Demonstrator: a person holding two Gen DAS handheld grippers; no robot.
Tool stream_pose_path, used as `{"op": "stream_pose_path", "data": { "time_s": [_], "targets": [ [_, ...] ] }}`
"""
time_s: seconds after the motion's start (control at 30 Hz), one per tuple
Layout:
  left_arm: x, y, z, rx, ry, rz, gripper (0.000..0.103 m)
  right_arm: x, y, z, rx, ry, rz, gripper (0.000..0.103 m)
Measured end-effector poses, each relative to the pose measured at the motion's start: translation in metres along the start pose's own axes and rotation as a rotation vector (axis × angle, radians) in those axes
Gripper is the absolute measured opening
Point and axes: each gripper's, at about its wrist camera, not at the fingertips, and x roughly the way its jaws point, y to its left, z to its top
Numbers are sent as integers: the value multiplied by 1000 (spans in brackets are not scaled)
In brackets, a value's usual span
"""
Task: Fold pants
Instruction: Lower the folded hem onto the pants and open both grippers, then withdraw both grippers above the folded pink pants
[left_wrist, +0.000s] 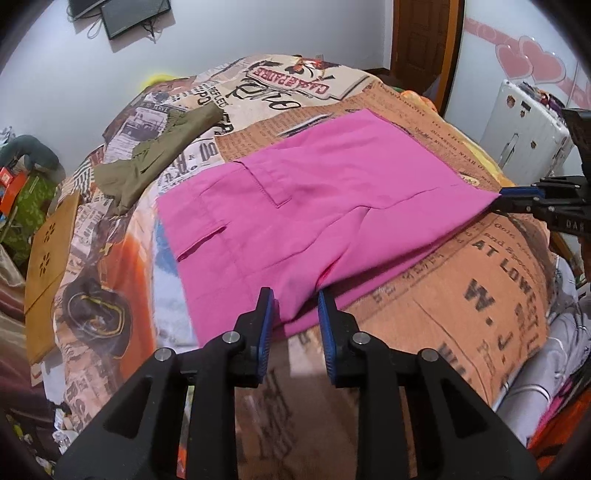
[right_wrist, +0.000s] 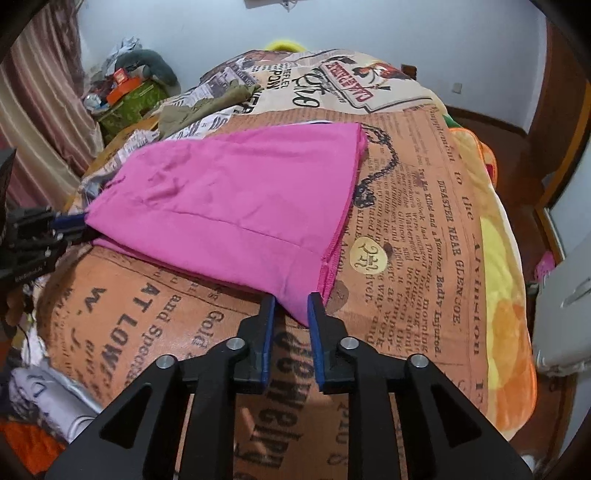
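Observation:
Pink pants (left_wrist: 314, 206) lie folded flat on a bed covered by a newspaper-print blanket (left_wrist: 461, 295). My left gripper (left_wrist: 295, 299) stands at their near corner, its blue pads a little apart with pink cloth loosely between them. My right gripper (right_wrist: 291, 301) is at the other near corner of the pants (right_wrist: 240, 192), jaws slightly apart around the pointed tip of cloth, which rests on the blanket. Each gripper also shows at the edge of the other's view: the right gripper (left_wrist: 517, 199) and the left gripper (right_wrist: 74, 225).
An olive-green garment (left_wrist: 147, 162) lies crumpled on the far left of the bed. A wooden board (left_wrist: 48, 266) leans at the bed's left edge. A white suitcase (left_wrist: 524, 133) stands to the right, and clutter and clothes sit beside the bed.

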Motion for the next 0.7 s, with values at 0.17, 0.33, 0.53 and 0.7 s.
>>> {"op": "stream_pose_path", "data": {
  "time_s": [0.17, 0.33, 0.53, 0.7],
  "targets": [
    [-22, 19, -2, -45, -38, 68, 45, -17, 1, 9, 12, -48, 23, 17],
    [-33, 47, 8, -158, -75, 69, 50, -21, 12, 28, -2, -94, 64, 34],
    [-6, 59, 14, -276, -21, 79, 50, 0, 34, 38, -22, -101, 118, 36],
    [11, 40, 5, -233, 18, 55, 50, 24, 45, 33, -42, -38, 136, 36]
  ]
}}
